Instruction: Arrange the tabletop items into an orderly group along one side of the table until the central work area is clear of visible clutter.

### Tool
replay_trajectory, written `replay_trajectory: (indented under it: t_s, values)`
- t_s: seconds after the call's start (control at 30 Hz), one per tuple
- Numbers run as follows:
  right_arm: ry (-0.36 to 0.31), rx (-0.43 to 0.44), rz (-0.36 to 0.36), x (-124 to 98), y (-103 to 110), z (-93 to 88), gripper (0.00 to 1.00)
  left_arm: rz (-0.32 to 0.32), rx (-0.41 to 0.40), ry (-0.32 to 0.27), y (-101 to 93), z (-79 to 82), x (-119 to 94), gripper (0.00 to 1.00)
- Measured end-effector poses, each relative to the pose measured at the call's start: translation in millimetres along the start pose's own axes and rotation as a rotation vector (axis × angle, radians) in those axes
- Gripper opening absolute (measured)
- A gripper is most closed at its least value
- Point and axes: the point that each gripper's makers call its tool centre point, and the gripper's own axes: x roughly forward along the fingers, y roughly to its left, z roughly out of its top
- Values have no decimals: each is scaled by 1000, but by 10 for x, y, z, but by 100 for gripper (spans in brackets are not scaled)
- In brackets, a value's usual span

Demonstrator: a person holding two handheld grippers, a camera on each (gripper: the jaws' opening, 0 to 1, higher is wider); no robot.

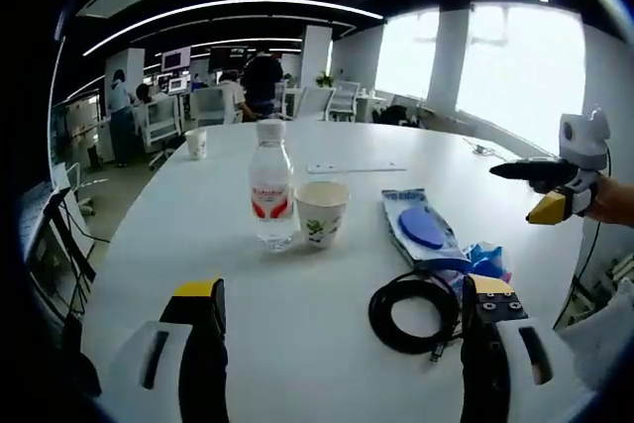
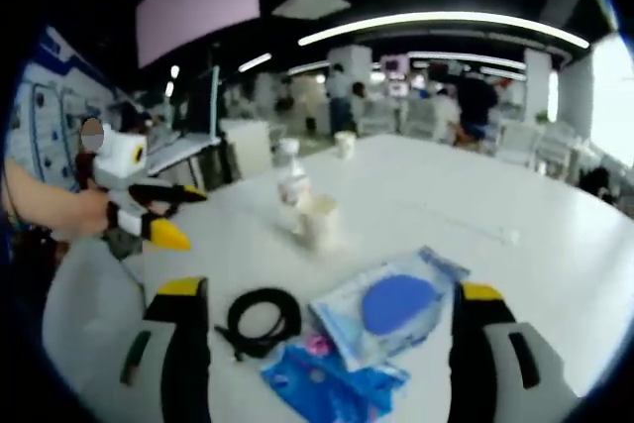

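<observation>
Clearly the upright water bottle (image 1: 270, 193) risks toppling against the paper cup (image 1: 321, 211) touching it; both stand well beyond the left gripper (image 1: 342, 319), whose jaws gape empty. The right gripper (image 2: 332, 319) is likewise spread empty, the cable coil (image 2: 263, 319) and blue-disc packet (image 2: 391, 306) between its jaws. Counted: one bottle, two cups, one coil, two packets.

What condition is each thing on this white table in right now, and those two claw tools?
Water bottle: upright, capped.
Paper cup: upright, open-topped, beside the bottle.
Black cable: coiled, lying flat.
Clear packet with blue disc: lying flat.
Left gripper: open, holding nothing.
Right gripper: open, holding nothing.
</observation>
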Motion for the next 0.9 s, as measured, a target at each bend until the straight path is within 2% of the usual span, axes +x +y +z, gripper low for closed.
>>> replay_trajectory:
  t_s: [0.3,0.53,0.9]
  values:
    - [22,4,-3,-16,-14,-98,100,-16,3,6,-62,16,57,99]
    - [27,-5,6,-2,-42,-99,99,-20,-1,13,-112,-4,80,99]
    - [54,-9,23,10,-156,-179,96,-45,5,42,-283,-45,213,98]
